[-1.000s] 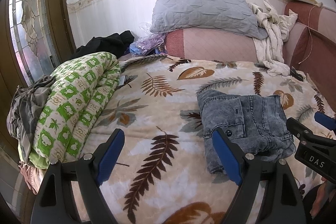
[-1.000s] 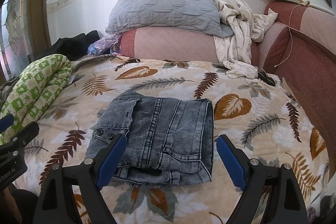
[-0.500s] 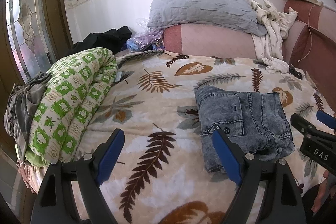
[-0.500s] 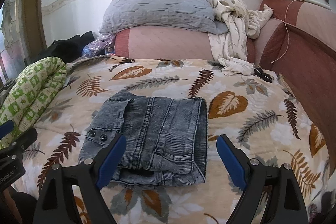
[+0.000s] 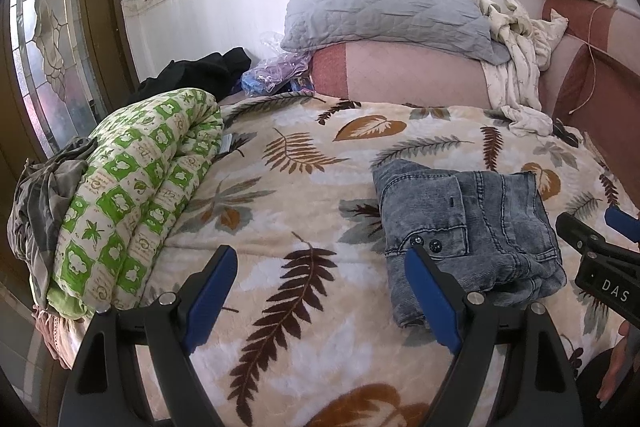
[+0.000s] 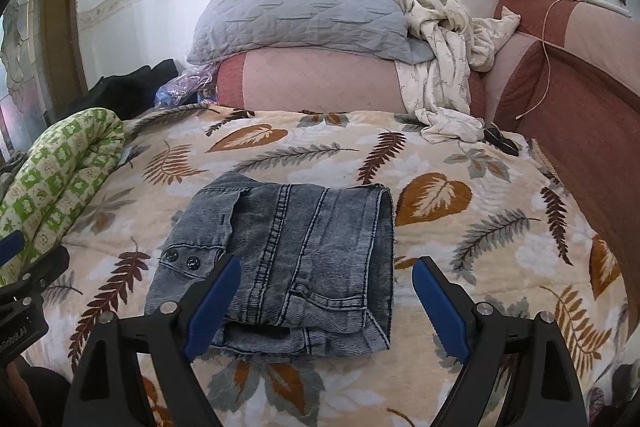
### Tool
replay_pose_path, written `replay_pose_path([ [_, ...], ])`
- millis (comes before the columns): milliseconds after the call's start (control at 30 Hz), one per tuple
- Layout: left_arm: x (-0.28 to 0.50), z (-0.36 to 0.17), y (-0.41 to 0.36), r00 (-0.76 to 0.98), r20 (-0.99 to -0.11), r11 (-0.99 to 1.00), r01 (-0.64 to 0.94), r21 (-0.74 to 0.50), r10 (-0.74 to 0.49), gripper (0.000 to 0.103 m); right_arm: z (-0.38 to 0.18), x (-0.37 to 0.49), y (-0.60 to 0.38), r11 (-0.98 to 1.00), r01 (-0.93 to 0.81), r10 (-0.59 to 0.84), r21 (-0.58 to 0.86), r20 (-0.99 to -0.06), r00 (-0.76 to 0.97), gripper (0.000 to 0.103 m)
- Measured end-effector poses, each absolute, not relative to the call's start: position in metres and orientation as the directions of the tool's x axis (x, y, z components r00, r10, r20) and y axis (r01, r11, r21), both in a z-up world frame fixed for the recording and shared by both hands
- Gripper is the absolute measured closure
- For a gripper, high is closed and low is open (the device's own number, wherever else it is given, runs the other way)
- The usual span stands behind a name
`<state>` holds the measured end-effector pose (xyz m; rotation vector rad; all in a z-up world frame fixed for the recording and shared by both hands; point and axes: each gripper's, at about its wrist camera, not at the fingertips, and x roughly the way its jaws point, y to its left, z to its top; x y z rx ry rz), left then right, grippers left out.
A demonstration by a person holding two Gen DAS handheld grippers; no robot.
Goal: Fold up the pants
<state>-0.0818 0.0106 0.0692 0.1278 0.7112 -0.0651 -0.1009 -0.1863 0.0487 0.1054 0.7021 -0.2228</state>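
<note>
Grey-blue denim pants (image 6: 288, 259) lie folded into a compact rectangle on the leaf-patterned blanket (image 6: 460, 227), two dark snaps showing at their left. In the left wrist view the pants (image 5: 472, 227) sit to the right. My left gripper (image 5: 320, 267) stands open above bare blanket to the left of the pants, its right finger overlapping their near left corner in the picture. My right gripper (image 6: 326, 279) hangs open over the near edge of the pants with nothing between its blue pads. Each gripper's body shows at the edge of the other's view.
A rolled green-and-white quilt (image 5: 132, 187) lies along the bed's left side beside grey clothes (image 5: 44, 195). A grey pillow (image 6: 304, 11) tops a pink bolster (image 6: 320, 83) at the headboard. A crumpled cream cloth (image 6: 444, 67) and a red padded side panel (image 6: 580, 131) are on the right.
Both views drifted only slightly; the pants sit a little lower and nearer in the frames. Both grippers stayed open and the pants kept their folded shape.
</note>
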Motion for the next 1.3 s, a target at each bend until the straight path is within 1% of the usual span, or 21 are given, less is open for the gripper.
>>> replay_pose_path([
  [767,-0.0802,0.0625,0.0112,0.747,-0.665,0.991,0.102,0.088,-0.018,0.017,0.0404,-0.0986,-0.1801,0.974,0.224,-0.152,0.025,-0.661,0.735,0.013],
  [900,-0.0794,0.0628,0.0111,0.74,-0.671,0.991,0.115,0.062,-0.044,0.017,0.0392,-0.0983,-0.1792,0.976,0.218,-0.144,0.029,-0.664,0.734,0.013],
  [1000,-0.0787,0.0632,0.0122,0.732,-0.675,0.991,0.134,0.019,-0.086,0.017,0.0393,-0.0985,-0.1789,0.977,0.21,-0.132,0.039,-0.662,0.738,0.013],
  [1067,-0.0794,0.0641,0.0126,0.734,-0.669,0.989,0.144,-0.01,-0.114,0.017,0.0397,-0.099,-0.1792,0.978,0.202,-0.117,0.054,-0.657,0.745,0.013],
  [1167,-0.0822,0.0677,0.0135,0.758,-0.643,0.992,0.126,-0.024,-0.112,0.017,0.0403,-0.1001,-0.1795,0.978,0.198,-0.109,0.066,-0.65,0.752,0.013],
  [1300,-0.0805,0.0667,0.0135,0.769,-0.635,0.995,0.103,0.0,-0.08,0.017,0.0392,-0.0996,-0.1814,0.977,0.199,-0.105,0.073,-0.65,0.752,0.013],
])
